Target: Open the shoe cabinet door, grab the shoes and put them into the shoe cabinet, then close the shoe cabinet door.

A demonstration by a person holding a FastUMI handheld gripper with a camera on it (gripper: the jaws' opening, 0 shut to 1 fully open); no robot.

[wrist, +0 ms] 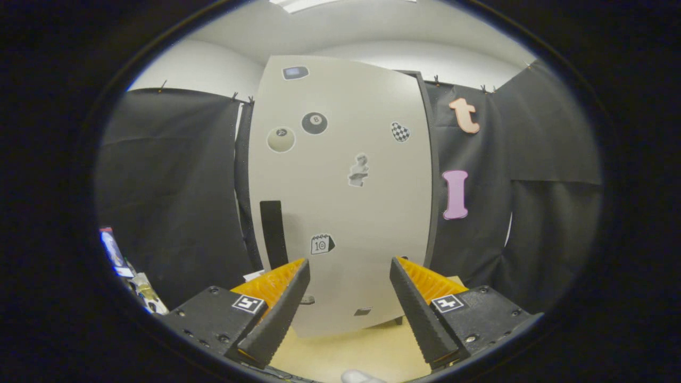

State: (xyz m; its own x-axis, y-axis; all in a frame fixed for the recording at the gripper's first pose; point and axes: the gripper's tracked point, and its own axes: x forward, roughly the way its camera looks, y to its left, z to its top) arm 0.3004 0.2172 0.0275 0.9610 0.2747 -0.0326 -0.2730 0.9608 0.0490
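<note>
Tongs [348, 271] are gaping wide, gripping nothing, aiming square at the shoe cabinet door [340, 202] just ahead. The door is lying flat across the cabinet front, looking shut, its dark handle strip [273, 234] beyond the left finger, probably the grip point. A pale shoe toe [362, 376], likely, is peeking beneath the fingers on the floor [346, 348].

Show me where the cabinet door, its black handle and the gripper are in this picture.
Cabinet door [346, 213], gripper view: bare middle of the closed panel.
Black handle [273, 234], gripper view: middle of the vertical strip.
Gripper [348, 268], gripper view: midway between the open fingertips.
</note>
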